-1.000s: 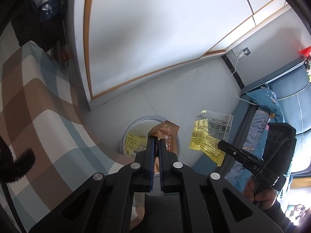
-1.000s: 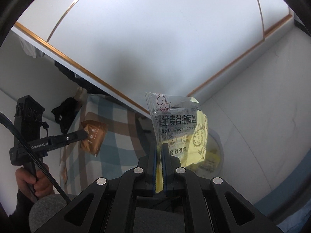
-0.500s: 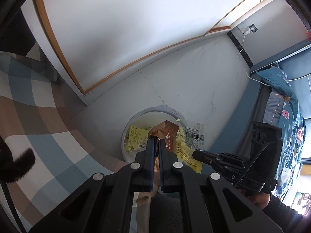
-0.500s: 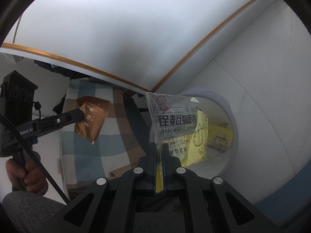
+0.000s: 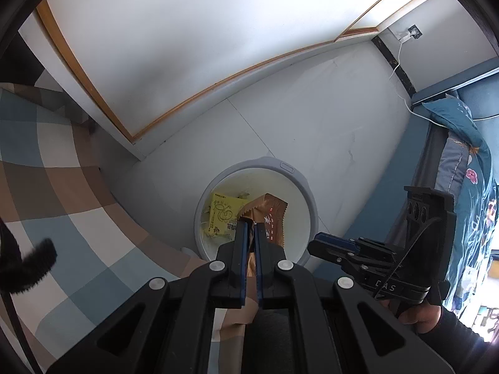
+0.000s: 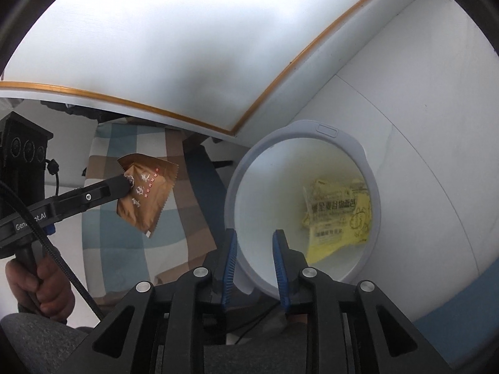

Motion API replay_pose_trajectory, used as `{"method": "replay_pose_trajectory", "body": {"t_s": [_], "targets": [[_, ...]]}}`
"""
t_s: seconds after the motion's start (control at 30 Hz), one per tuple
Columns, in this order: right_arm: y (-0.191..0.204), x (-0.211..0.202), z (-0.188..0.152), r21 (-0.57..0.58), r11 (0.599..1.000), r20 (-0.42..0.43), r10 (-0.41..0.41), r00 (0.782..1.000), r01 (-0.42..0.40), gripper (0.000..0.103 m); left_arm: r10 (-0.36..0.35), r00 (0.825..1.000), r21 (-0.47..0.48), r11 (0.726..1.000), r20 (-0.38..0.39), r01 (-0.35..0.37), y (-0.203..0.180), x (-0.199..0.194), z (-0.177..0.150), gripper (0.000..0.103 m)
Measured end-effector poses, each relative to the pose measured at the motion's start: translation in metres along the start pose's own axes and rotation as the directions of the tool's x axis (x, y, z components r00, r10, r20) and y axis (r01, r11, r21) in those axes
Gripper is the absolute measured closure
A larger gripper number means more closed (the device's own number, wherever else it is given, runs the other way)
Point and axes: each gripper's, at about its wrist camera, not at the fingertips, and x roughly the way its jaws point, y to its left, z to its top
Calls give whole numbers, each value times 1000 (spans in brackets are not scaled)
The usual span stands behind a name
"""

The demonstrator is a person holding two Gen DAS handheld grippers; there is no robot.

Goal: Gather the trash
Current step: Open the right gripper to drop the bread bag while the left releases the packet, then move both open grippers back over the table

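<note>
- Dropped since the earlier frames, the yellow-and-clear plastic bread wrapper [image 6: 338, 215] is now lying inside the round white plastic bin with a grey rim [image 6: 368, 168], no longer pinched by the right gripper [image 6: 254, 260].
- That right gripper's blue-padded jaws are opening, with nothing between them, and it is pointing into the bin's mouth.
- The left gripper [image 5: 248, 229] is staying clamped on a brown crinkled foil snack packet [image 6: 145, 194], hanging it over the bin's near edge.
- A second yellow wrapper [image 5: 222, 215] is resting at the bin's bottom.
- A blue, brown and white checked cloth [image 5: 62, 193] is lying beside the bin.
</note>
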Motion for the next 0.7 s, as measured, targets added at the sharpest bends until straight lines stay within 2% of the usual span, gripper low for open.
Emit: {"method": "replay_pose_trajectory", "body": {"t_s": [0.13, 0.3, 0.4, 0.47, 0.57, 0.63, 0.7], "targets": [[-5, -4, -4, 18, 1000, 1, -9, 1000, 9, 69, 5, 1000, 3, 1000, -28, -5, -3, 7, 1, 102], [-11, -23, -6, 17, 999, 42, -37, 998, 37, 57, 3, 998, 14, 1000, -71, -2, -8, 15, 1, 100], [-13, -35, -6, 20, 995, 80, -95, 992, 94, 49, 17, 995, 37, 999, -96, -13, -13, 20, 0, 98], [-13, -42, -5, 2, 992, 99, -127, 987, 127, 48, 13, 993, 47, 999, -115, -8, -15, 21, -1, 98], [-15, -51, -2, 8, 990, 115, -139, 984, 139, 41, 4, 993, 40, 999, -121, 0, -15, 19, -1, 97], [-16, -57, -1, 19, 990, 117, -143, 983, 142, 41, 11, 994, 27, 1000, -113, -8, -13, 16, -2, 91], [-15, -61, -1, 17, 989, 121, -147, 982, 146, 40, 13, 996, 10, 1000, -90, -12, -7, 10, -4, 78]]}}
